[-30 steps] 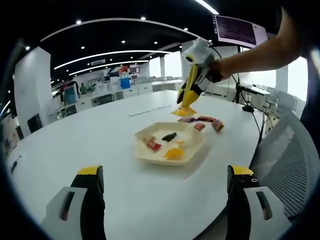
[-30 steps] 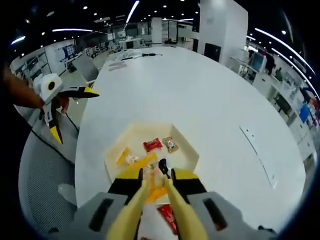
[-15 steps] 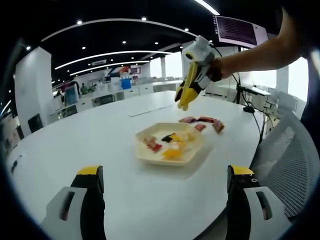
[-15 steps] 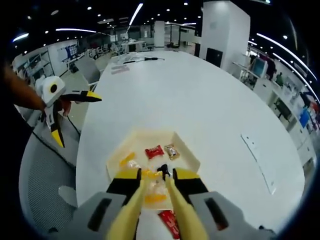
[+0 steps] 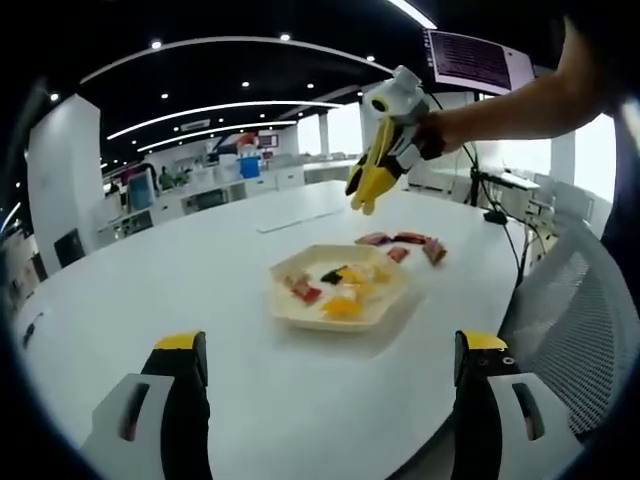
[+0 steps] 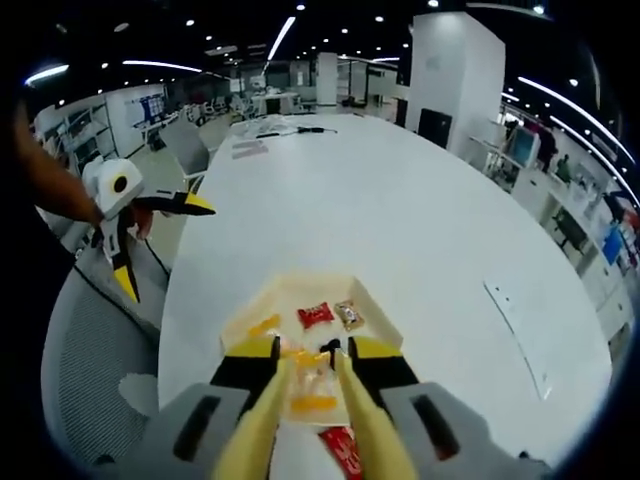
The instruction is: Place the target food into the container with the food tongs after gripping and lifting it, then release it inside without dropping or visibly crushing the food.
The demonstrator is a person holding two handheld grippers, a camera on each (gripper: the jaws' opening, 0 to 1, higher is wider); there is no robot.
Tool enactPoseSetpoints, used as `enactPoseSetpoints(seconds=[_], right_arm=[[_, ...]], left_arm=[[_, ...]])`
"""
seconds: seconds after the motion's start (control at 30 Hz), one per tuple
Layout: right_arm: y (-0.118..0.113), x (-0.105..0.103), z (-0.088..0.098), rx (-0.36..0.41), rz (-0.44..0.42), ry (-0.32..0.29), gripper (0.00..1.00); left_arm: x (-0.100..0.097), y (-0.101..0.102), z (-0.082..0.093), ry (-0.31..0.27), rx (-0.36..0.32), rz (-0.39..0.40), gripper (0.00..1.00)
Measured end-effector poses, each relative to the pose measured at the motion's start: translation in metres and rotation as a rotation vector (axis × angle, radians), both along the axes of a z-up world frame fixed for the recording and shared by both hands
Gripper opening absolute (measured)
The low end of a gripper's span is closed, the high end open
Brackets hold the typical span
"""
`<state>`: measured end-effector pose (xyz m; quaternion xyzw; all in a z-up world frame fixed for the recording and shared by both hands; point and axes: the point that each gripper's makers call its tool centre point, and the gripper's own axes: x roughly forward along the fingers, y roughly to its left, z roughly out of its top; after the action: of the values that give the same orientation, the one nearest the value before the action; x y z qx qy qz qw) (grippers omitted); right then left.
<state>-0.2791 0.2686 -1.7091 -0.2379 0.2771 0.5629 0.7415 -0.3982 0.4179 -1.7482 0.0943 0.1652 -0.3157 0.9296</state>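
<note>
A cream hexagonal tray [image 5: 305, 315] on the white table holds several small snack packets, among them a red one [image 6: 317, 314], a brown one [image 6: 349, 316] and an orange one [image 5: 342, 307]. My right gripper [image 6: 315, 350] is shut on yellow food tongs [image 6: 362, 425]. The right gripper [image 5: 390, 140] holds them high above the tray's far side, and their tips [image 5: 362, 200] carry nothing. My left gripper [image 5: 330, 342] stands open near the table's front edge, well short of the tray; the left gripper [image 6: 170, 250] appears off the table's side, jaws spread.
More snack packets [image 5: 402, 240] lie on the table beyond the tray, one of them a red one [image 6: 345, 448] below the tongs. A mesh chair [image 5: 575, 300] stands at the table's right edge. A long flat strip [image 6: 515, 325] lies farther off on the table.
The tongs let an orange packet go into the tray. The right gripper then rose with the tongs empty. The left gripper stayed put.
</note>
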Motion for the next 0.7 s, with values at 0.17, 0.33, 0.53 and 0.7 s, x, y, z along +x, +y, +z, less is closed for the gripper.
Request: enactPoseSetpoints(seconds=[0.17, 0.33, 0.53, 0.7], right_arm=[[-0.004, -0.001, -0.002, -0.022, 0.015, -0.01, 0.27], [-0.011, -0.001, 0.003, -0.014, 0.005, -0.016, 0.27], [-0.026, 0.002, 0.005, -0.02, -0.01, -0.028, 0.27], [-0.038, 0.002, 0.005, -0.028, -0.025, -0.033, 0.28]], left_arm=[[0.001, 0.001, 0.0, 0.004, -0.011, 0.004, 1.0], [0.0, -0.001, -0.002, 0.009, -0.003, -0.008, 1.0], [-0.001, -0.002, -0.002, 0.011, -0.001, -0.014, 1.0], [-0.002, -0.003, -0.002, 0.012, 0.0, -0.019, 1.0]])
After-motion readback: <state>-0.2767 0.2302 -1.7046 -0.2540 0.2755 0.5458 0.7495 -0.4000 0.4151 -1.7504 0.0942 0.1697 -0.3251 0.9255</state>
